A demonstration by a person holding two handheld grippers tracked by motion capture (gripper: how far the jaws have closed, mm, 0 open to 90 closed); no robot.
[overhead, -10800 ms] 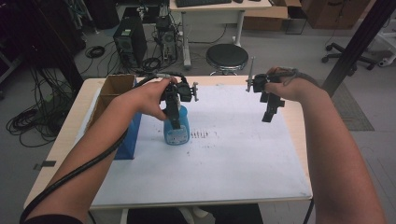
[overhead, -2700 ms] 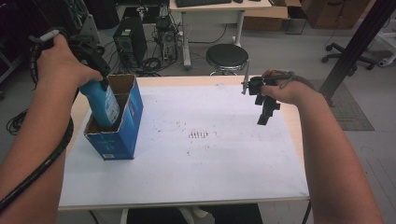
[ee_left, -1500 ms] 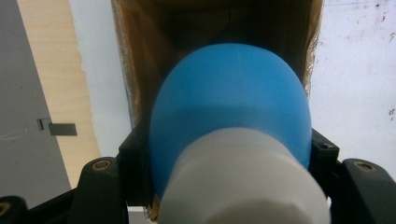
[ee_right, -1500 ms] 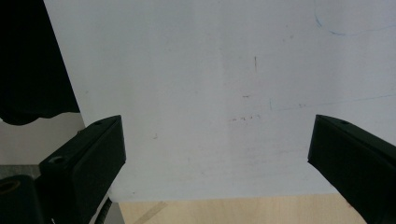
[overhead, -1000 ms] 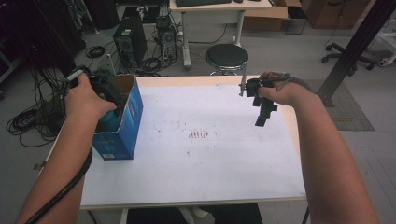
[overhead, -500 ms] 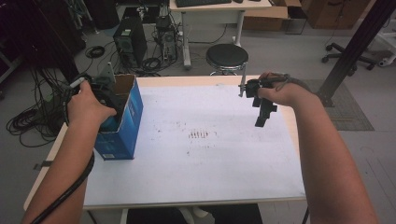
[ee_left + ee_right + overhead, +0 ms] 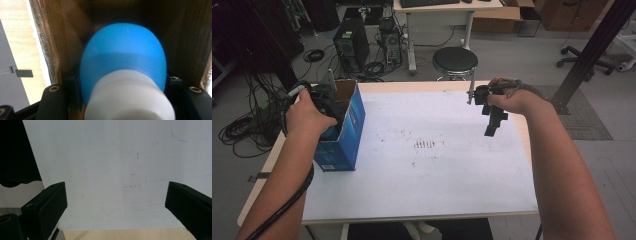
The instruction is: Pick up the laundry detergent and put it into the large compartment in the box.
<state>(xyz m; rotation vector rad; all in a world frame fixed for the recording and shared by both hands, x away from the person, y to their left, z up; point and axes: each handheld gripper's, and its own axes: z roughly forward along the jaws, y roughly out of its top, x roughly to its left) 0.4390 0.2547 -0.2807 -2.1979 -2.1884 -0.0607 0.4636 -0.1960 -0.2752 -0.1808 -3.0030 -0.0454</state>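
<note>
A blue bottle (image 7: pixel 123 57) with a white cap (image 7: pixel 130 97) sits between the jaws of my left gripper (image 7: pixel 122 81), which is shut on it. Brown cardboard walls surround the bottle in the left gripper view. In the high view my left gripper (image 7: pixel 328 105) reaches down into the open blue cardboard box (image 7: pixel 344 137) at the table's left edge, and the bottle is mostly hidden by the hand. My right gripper (image 7: pixel 491 126) hangs above the table's far right, jaws wide apart and empty. Its jaws (image 7: pixel 115 202) frame bare white sheet.
A white sheet (image 7: pixel 427 170) with small dark marks at its middle covers the wooden table (image 7: pixel 267 165). Behind the table stand a black stool (image 7: pixel 455 61), computer towers (image 7: pixel 351 41) and cables. A black post (image 7: pixel 592 50) slants at the far right.
My left gripper carried the blue bottle from the table's middle over to the box and lowered it inside; in the last second it sank slightly deeper. The right gripper stayed put.
</note>
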